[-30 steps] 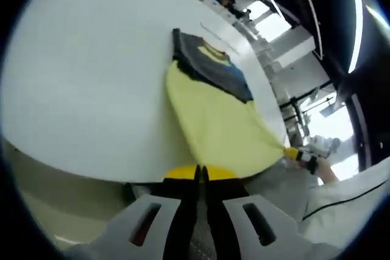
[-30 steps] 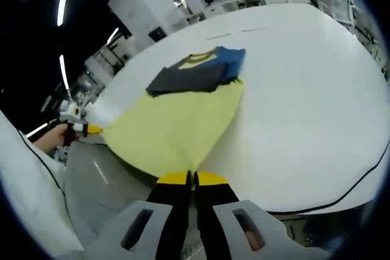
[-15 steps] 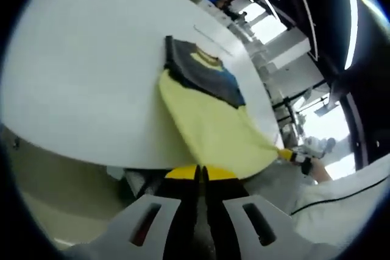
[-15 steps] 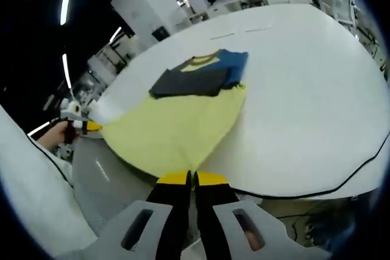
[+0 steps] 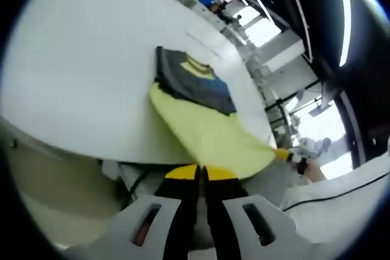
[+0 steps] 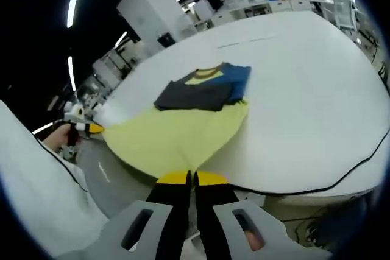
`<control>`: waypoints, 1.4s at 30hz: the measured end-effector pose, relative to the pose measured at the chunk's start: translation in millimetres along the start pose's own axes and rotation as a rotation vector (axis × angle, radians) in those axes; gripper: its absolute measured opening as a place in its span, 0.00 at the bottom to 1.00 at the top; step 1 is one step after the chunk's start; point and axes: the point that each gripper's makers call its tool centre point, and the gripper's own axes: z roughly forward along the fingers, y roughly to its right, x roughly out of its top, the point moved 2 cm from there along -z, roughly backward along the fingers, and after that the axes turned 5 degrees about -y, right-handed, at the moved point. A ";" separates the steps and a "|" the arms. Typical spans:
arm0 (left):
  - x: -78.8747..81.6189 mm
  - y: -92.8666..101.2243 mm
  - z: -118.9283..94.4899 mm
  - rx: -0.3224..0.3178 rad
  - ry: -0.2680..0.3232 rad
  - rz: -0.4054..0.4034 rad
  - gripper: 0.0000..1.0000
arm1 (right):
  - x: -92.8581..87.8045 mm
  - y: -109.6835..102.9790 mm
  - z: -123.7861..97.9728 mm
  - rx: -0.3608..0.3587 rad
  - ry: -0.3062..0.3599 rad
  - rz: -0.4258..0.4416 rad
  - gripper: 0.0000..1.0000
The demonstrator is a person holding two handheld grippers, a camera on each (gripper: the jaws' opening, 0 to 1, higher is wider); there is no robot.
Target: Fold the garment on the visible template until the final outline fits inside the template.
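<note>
Meanwhile, both tongs are drawing the hem of a yellow cotton T-shirt with a dark grey and blue folded top [image 5: 204, 120] back past the near edge of the round white table [image 5: 73, 77], farther off the surface than a second ago. The left tongs [image 5: 200, 173] are clamped tight on one hem corner, and the right tongs [image 6: 190, 178] are pinched shut on the other, so the yellow cloth is hanging stretched between them over open floor. In the left gripper view the right tongs are appearing at the far hem corner, held by a person's hand [image 5: 308, 168].

Judging by the taut span, the lower half is being lifted clear for a fold toward the collar, where the sleeves are already lying tucked across the chest. The collar end is resting well inside the table, far from any rim. Thin lines [image 6: 244, 42] are showing on the table beyond the collar; whether they belong to the template is unclear. Wide bare table is lying on either side, leaving ample room to carry the hem forward.
</note>
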 end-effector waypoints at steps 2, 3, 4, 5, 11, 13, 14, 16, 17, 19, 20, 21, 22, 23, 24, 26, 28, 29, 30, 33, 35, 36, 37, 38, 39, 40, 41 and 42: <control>-1.6 1.9 -1.8 -0.001 0.000 0.004 0.00 | 0.3 -3.4 -3.4 0.008 0.005 -0.011 0.03; -2.5 3.0 -3.3 -0.002 0.000 0.005 0.00 | 0.0 -4.7 -4.6 0.012 0.005 -0.014 0.03; -2.9 3.8 -4.2 -0.003 0.001 0.005 0.00 | -0.5 -6.5 -6.4 0.016 0.004 -0.019 0.03; -3.3 5.1 -6.0 -0.005 0.004 0.006 0.00 | -1.1 -7.7 -7.5 0.019 0.003 -0.023 0.03; -3.0 10.0 -15.0 -0.016 0.028 0.000 0.00 | -1.8 -10.5 -17.7 0.043 0.018 -0.024 0.03; -3.4 11.8 -17.4 -0.019 0.029 -0.004 0.00 | 0.5 -12.2 -22.4 0.059 0.033 -0.012 0.03; -3.7 13.2 -18.5 -0.022 0.027 -0.005 0.00 | 1.4 -13.0 -24.3 0.065 0.037 -0.009 0.03; -3.7 19.0 -22.0 -0.028 0.027 0.002 0.00 | 3.3 -15.5 -27.8 0.078 0.045 -0.008 0.03; -3.0 21.8 -23.6 -0.030 0.028 0.007 0.00 | 4.2 -16.6 -29.7 0.083 0.047 -0.009 0.03; 0.2 29.2 -27.8 -0.039 0.038 0.022 0.00 | 7.2 -20.0 -34.9 0.102 0.055 -0.018 0.03; 1.9 31.2 -29.1 -0.042 0.041 0.025 0.00 | 8.6 -21.0 -36.7 0.110 0.059 -0.018 0.03; 4.3 33.8 -30.7 -0.045 0.047 0.030 0.00 | 10.9 -22.0 -39.0 0.118 0.066 -0.016 0.03; 6.2 35.1 -31.5 -0.047 0.049 0.035 0.00 | 12.6 -22.2 -40.4 0.121 0.070 -0.017 0.03; 8.0 36.0 -32.1 -0.048 0.052 0.040 0.00 | 14.2 -21.9 -41.2 0.123 0.073 -0.019 0.03; 10.9 36.8 -32.3 -0.048 0.056 0.046 0.00 | 17.2 -21.0 -41.8 0.123 0.081 -0.019 0.03; 15.6 36.9 -31.5 -0.049 0.063 0.050 0.00 | 22.9 -19.9 -41.3 0.123 0.093 -0.018 0.03; 20.9 36.5 -29.7 -0.047 0.072 0.053 0.00 | 30.0 -18.4 -39.6 0.118 0.108 -0.021 0.03; 23.0 36.4 -29.0 -0.046 0.075 0.055 0.00 | 32.6 -18.3 -38.8 0.118 0.111 -0.023 0.03; 25.3 35.9 -28.3 -0.044 0.078 0.056 0.00 | 36.5 -17.9 -37.6 0.115 0.114 -0.034 0.03; 33.7 34.0 -26.0 -0.041 0.085 0.060 0.00 | 46.2 -14.6 -34.9 0.109 0.121 -0.048 0.03; 40.9 33.8 -24.6 -0.042 0.095 0.061 0.00 | 53.9 -12.6 -33.9 0.107 0.131 -0.054 0.03; 43.6 34.0 -24.1 -0.043 0.100 0.063 0.00 | 56.7 -12.0 -33.5 0.107 0.136 -0.057 0.03; 48.5 33.7 -23.1 -0.044 0.108 0.063 0.00 | 60.0 -10.8 -32.6 0.106 0.140 -0.057 0.03; 50.9 33.5 -22.4 -0.045 0.110 0.061 0.00 | 62.2 -10.1 -31.9 0.105 0.141 -0.057 0.03; 53.5 33.3 -21.6 -0.045 0.112 0.062 0.00 | 64.4 -9.5 -30.9 0.105 0.142 -0.060 0.03; 58.1 33.0 -20.0 -0.043 0.115 0.064 0.00 | 68.3 -8.1 -29.3 0.104 0.145 -0.065 0.03; 61.9 32.8 -18.5 -0.042 0.118 0.067 0.00 | 71.3 -6.8 -27.7 0.102 0.147 -0.067 0.03; 64.5 32.7 -17.3 -0.040 0.118 0.069 0.00 | 73.9 -5.7 -26.4 0.100 0.148 -0.068 0.03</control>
